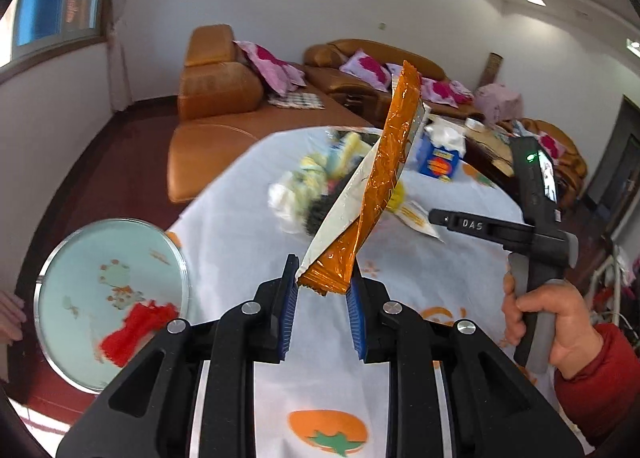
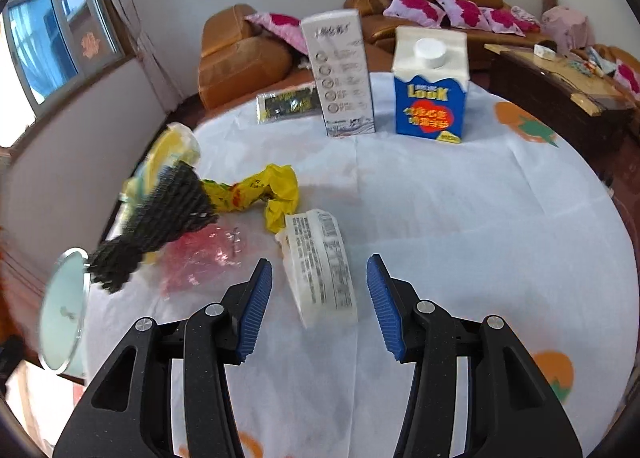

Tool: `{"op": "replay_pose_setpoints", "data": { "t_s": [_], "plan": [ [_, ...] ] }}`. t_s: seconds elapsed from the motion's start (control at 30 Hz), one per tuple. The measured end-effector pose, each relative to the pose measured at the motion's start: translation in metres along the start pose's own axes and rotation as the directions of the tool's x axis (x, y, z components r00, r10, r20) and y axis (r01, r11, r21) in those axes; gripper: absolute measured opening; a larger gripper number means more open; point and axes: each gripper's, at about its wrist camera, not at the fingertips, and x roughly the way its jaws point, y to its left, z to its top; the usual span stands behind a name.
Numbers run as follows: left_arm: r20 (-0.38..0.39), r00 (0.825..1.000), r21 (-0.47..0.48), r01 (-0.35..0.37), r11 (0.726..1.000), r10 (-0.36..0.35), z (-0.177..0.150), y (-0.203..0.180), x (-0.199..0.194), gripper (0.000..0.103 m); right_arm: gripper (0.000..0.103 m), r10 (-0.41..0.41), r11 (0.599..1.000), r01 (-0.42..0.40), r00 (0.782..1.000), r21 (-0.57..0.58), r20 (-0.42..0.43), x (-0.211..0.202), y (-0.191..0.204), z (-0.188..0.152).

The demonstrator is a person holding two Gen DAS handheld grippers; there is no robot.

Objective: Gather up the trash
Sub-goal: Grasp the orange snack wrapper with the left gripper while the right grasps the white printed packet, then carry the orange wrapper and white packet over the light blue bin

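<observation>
Orange wrapper [image 1: 384,178] pinched by bottom edge in left gripper [image 1: 323,290]; may slip. Right gripper [image 2: 320,298] half-open, empty, straddling white label wrapper [image 2: 320,270].

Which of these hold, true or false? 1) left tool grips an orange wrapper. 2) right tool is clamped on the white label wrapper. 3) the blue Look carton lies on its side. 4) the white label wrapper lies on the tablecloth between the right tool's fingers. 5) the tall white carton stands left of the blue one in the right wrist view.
1) True: the left tool pinches the bottom end of the orange wrapper, which stands up off the table.
2) False: the right tool is open, its pads clear of the white label wrapper.
3) False: the blue Look carton stands upright, cap on top.
4) True: it lies flat on the tablecloth.
5) True: the tall white carton stands left of it.
</observation>
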Motion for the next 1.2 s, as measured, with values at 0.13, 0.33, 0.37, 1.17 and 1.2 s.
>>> {"op": "replay_pose_setpoints", "data": {
  "t_s": [0.13,0.33,0.37,1.17,1.2],
  "plan": [
    [0.008,0.999,-0.020,-0.034,0.999,0.034,-0.003,0.011,-0.004,0.023,0.049,-0.016,1.000,0.018,0.997,0.023,-0.076,0.022,-0.004,-0.001],
    [-0.007,0.998,-0.065,-0.055,0.996,0.055,-0.008,0.027,-0.001,0.023,0.036,-0.025,1.000,0.025,0.999,0.014,-0.030,0.006,-0.003,-0.007],
    [-0.005,0.998,-0.070,-0.056,0.996,0.055,-0.009,0.028,-0.003,0.023,0.036,-0.023,1.000,0.023,1.000,0.015,-0.009,-0.002,-0.002,-0.008],
    [-0.042,0.945,-0.183,-0.326,0.927,0.324,-0.033,0.096,-0.041,0.023,0.036,0.196,0.966,-0.184,0.980,-0.183,0.046,-0.070,0.134,-0.043],
    [-0.043,0.942,-0.187,-0.335,0.924,0.333,-0.034,0.099,-0.042,0.023,0.036,0.206,0.961,-0.194,0.978,-0.199,0.044,-0.071,0.142,-0.044]
  ]
}}
